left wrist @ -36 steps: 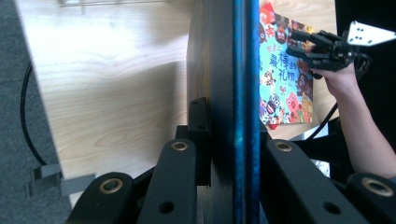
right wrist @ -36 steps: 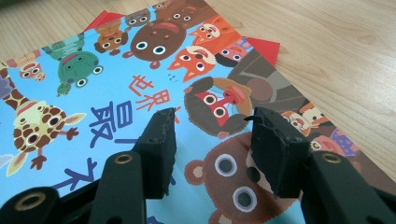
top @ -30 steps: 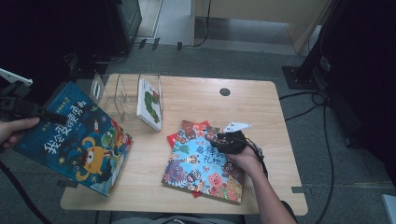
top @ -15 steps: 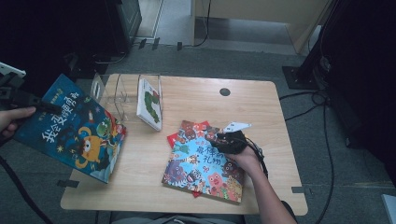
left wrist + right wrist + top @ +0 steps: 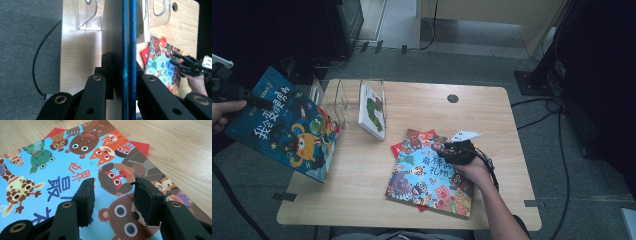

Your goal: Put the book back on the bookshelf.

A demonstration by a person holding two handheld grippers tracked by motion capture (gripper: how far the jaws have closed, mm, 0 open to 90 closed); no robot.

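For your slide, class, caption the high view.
Left gripper lifts a blue picture book beside the table.

Lab: cables point(image 5: 562, 150), rig stands point(image 5: 547, 65)

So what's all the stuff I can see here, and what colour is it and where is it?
Table: one, light wood, middle of the floor.
Monster book: one, dark blue, held up off the table's left edge.
Animal book: one, light blue, flat on the table, front middle.
Red book: one, red, peeking out under the animal book.
Book rack: one, clear, back left of the table.
Caterpillar book: one, white with green, standing in the rack.
Left gripper: one, black, shut on the monster book.
Right gripper: one, black, jaws open above the animal book.
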